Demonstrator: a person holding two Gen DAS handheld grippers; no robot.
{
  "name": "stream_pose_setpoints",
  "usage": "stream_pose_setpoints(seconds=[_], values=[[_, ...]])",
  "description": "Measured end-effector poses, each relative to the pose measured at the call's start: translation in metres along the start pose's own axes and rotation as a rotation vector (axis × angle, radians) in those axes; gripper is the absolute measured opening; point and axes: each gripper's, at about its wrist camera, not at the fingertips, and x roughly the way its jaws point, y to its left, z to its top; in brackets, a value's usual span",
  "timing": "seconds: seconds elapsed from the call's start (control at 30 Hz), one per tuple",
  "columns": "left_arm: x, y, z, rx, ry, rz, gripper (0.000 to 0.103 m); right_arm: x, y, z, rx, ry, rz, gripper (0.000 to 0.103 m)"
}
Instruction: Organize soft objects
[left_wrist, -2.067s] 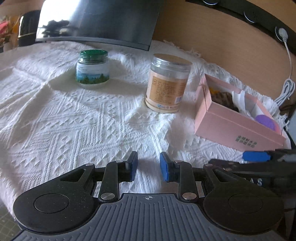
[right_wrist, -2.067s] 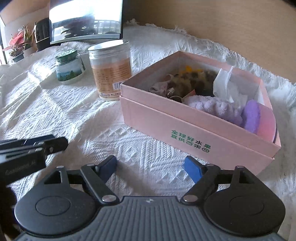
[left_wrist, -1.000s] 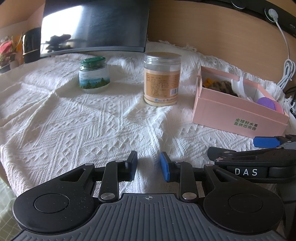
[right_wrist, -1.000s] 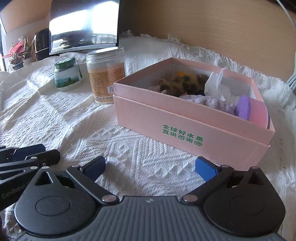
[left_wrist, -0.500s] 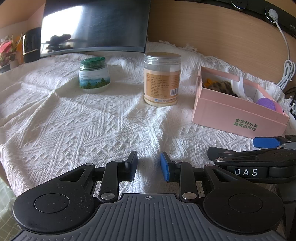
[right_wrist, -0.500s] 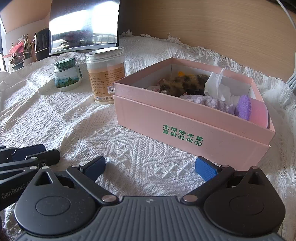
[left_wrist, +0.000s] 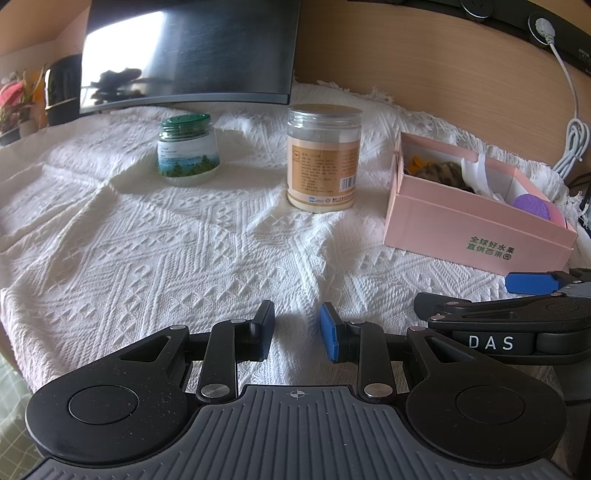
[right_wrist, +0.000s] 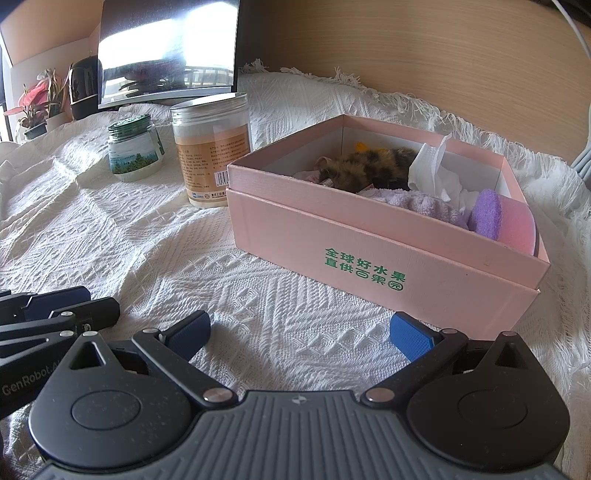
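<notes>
A pink cardboard box (right_wrist: 369, 254) with green lettering stands on the white cloth; it also shows at the right of the left wrist view (left_wrist: 461, 225). Inside lie a brown furry toy (right_wrist: 365, 166), a crumpled white tissue (right_wrist: 434, 171), a lilac towel (right_wrist: 417, 205) and a purple and pink sponge (right_wrist: 502, 218). My right gripper (right_wrist: 299, 332) is open wide and empty, low over the cloth in front of the box. My left gripper (left_wrist: 297, 330) is open a small way and empty, to the left of the box.
A tall clear jar with an orange label (left_wrist: 323, 170) and a small green-lidded jar (left_wrist: 186, 147) stand on the cloth left of the box. A dark monitor (left_wrist: 188, 51) stands behind them. A wooden wall panel (right_wrist: 406, 55) runs along the back, with a white cable (left_wrist: 570, 110) at right.
Both grippers have drawn back from the box and now hold still. The right gripper has opened wider. The box and jars have not moved.
</notes>
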Motion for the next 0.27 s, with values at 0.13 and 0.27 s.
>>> stream_pose_setpoints(seconds=[0.13, 0.27], values=[[0.0000, 0.0003, -0.0001, -0.001, 0.000, 0.000, 0.031, 0.0002, 0.0007, 0.0003, 0.000, 0.000, 0.000, 0.103], [0.0000, 0.0017, 0.0003, -0.014, 0.000, -0.008, 0.030, 0.0000, 0.0003, 0.0002, 0.000, 0.000, 0.000, 0.103]])
